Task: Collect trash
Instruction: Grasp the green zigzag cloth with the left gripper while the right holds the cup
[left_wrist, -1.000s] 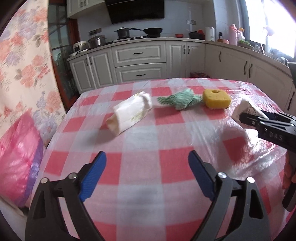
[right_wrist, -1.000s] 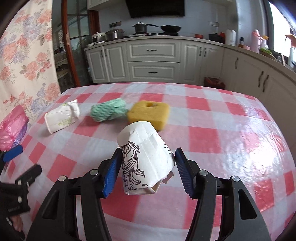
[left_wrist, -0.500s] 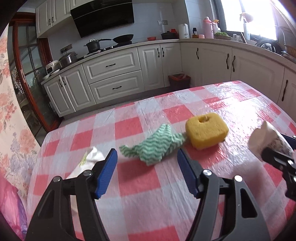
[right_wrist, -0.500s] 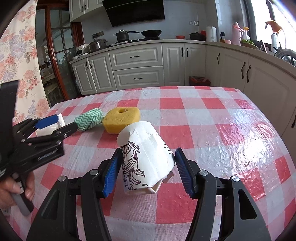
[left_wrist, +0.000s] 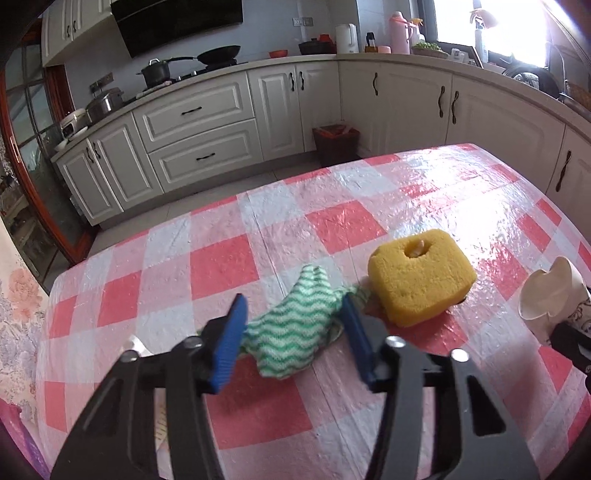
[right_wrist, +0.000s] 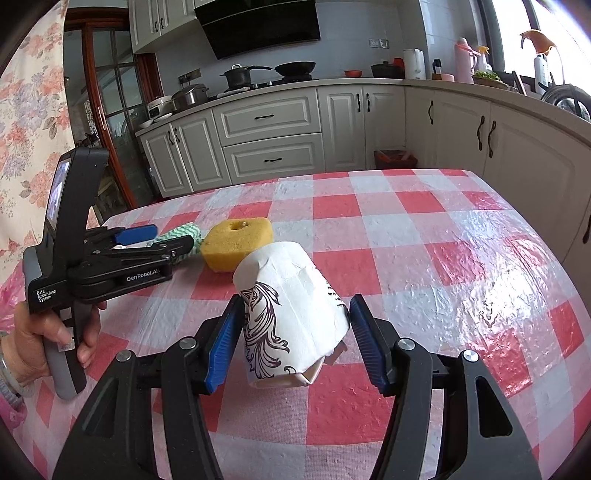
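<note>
The left gripper (left_wrist: 293, 332), low in its frame, has its jaws just closing around a cloth (left_wrist: 291, 332), while the right gripper (right_wrist: 295, 341) clamps a cup (right_wrist: 291, 314).

Two claw-mounted views, angled down, sharing sponge (left_wrist: 419, 282)

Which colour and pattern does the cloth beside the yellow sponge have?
The cloth is white with green zigzag stripes, clearest in the left wrist view.
</note>
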